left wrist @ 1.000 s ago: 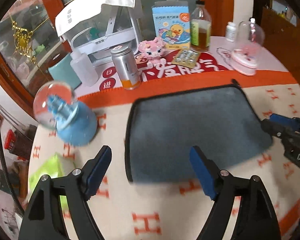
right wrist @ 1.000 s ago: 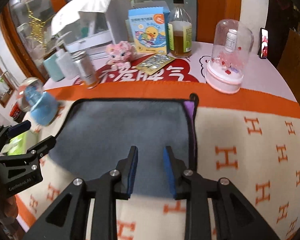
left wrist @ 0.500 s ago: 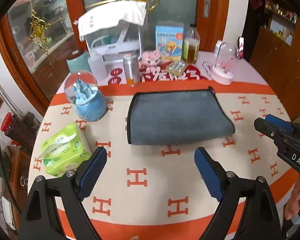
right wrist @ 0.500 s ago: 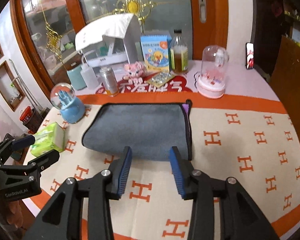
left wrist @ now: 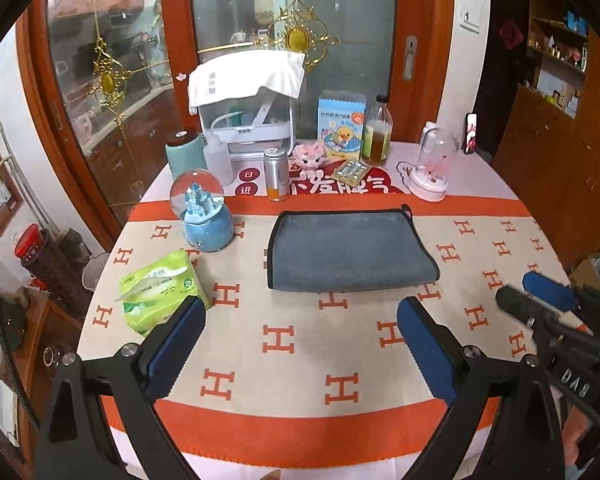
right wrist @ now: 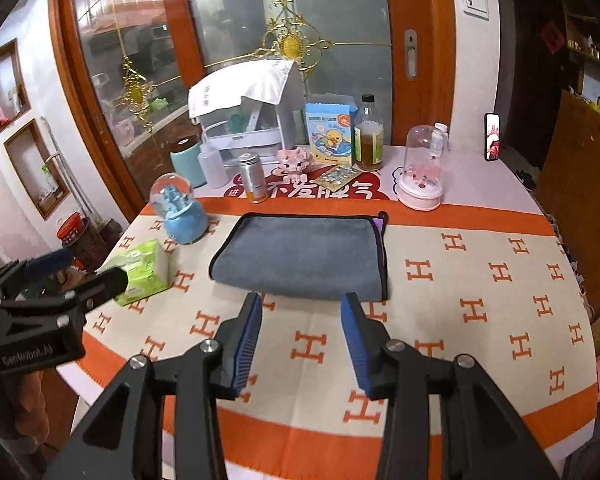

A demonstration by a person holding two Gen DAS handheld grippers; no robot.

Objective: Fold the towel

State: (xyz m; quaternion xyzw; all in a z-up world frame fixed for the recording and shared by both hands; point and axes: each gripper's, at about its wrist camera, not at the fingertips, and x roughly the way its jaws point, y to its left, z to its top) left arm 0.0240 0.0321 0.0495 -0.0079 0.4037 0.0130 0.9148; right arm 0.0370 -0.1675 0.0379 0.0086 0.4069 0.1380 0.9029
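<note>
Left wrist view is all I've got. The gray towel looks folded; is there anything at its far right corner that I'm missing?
Observer: Yes. The right wrist view shows a purple tab peeking out at the towel's far right corner, beside the black loop.
Operator: Is the right gripper holding anything?
Observer: No. The right gripper is open with nothing between its pads, close to the towel's near edge.
</note>
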